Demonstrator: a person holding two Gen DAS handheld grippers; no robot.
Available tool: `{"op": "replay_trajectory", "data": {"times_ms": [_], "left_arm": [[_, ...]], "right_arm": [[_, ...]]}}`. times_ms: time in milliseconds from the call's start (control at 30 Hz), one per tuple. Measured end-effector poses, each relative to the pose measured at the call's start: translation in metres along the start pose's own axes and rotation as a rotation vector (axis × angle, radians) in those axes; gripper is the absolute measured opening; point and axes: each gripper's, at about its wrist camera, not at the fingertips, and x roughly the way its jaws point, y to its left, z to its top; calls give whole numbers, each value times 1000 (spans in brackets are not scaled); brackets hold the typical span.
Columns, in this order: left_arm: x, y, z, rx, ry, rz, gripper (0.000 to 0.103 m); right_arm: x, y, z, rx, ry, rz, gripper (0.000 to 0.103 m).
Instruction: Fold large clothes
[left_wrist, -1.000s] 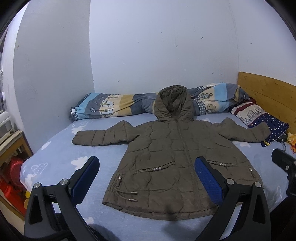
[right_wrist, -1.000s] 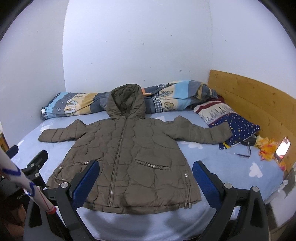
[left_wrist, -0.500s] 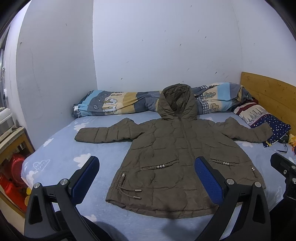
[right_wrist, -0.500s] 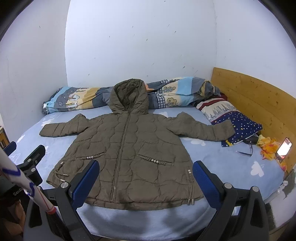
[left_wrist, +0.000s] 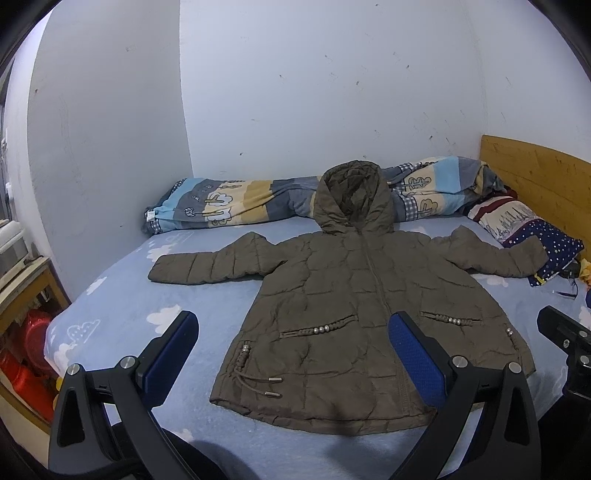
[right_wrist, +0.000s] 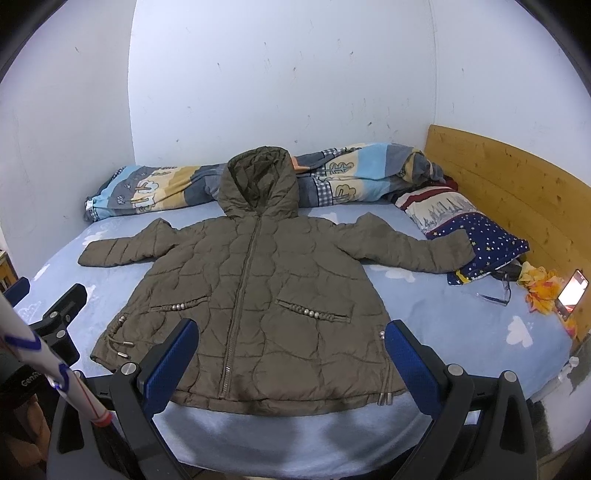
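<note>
While both tongs hung short of the bed's near edge, neither had anything between its blue pads: the left gripper (left_wrist: 291, 354) stood with its jaws spread wide, and the right gripper (right_wrist: 290, 352) likewise. Just beyond them the quilted olive jacket (right_wrist: 258, 288) lay flat and zipped on the blue cloud-print sheet (right_wrist: 461, 325), hem nearest the tongs and hood (right_wrist: 258, 181) farthest, propped against a rolled striped duvet (right_wrist: 155, 192). Its left sleeve (left_wrist: 207, 264) reached out past the left tongs, well apart from them; the right sleeve (right_wrist: 413, 251) ended with its cuff on a starry pillow (right_wrist: 491, 243). By my reading, folding had not begun and this was the approach. The next move probably called for each tong to reach over the body to a sleeve cuff, pinch the puffy fabric firmly and carry it across the chest.
</note>
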Motion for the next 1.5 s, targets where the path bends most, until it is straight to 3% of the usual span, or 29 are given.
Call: {"op": "replay_trajectory", "data": {"times_ms": [500, 733, 1200, 1500], "left_arm": [[13, -4, -5, 7, 26, -3, 102], [22, 1, -7, -14, 46, -12, 102], [2, 6, 3, -48, -17, -31, 102], [24, 6, 20, -57, -15, -29, 102]], "right_arm": [[15, -6, 1, 14, 25, -1, 102], [31, -3, -6, 5, 82, 4, 102], [3, -5, -1, 10, 40, -17, 102], [5, -9, 16, 9, 6, -39, 103]]}}
